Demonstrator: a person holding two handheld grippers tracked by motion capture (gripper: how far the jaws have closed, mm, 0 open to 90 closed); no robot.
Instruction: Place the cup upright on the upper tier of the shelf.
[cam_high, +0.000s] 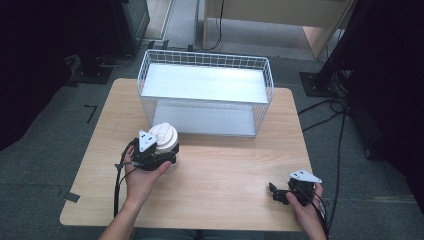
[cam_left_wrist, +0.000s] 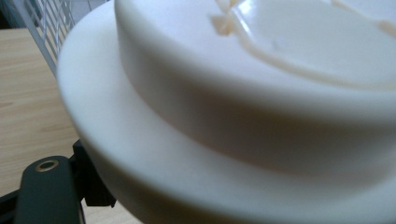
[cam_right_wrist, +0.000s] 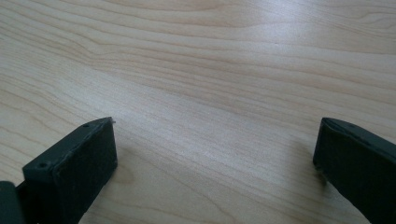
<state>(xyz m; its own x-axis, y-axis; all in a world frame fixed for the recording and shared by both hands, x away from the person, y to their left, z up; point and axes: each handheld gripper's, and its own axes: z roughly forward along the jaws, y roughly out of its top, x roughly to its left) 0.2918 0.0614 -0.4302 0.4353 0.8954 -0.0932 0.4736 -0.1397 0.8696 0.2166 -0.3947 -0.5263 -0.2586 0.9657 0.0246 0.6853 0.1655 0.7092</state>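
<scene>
- The left gripper (cam_high: 159, 154) has its fingers clenched on the white lidded cup (cam_high: 165, 137), which stands on the desk (cam_high: 225, 170) just in front of the wire basket's (cam_high: 206, 95) front left corner.
- The right gripper (cam_high: 281, 192) rests near the desk's front right corner, fingers released and nothing between them.
- Step in hand, as I judge it: the grasp. Next the cup must be lifted upright, clear of the basket rim.
</scene>
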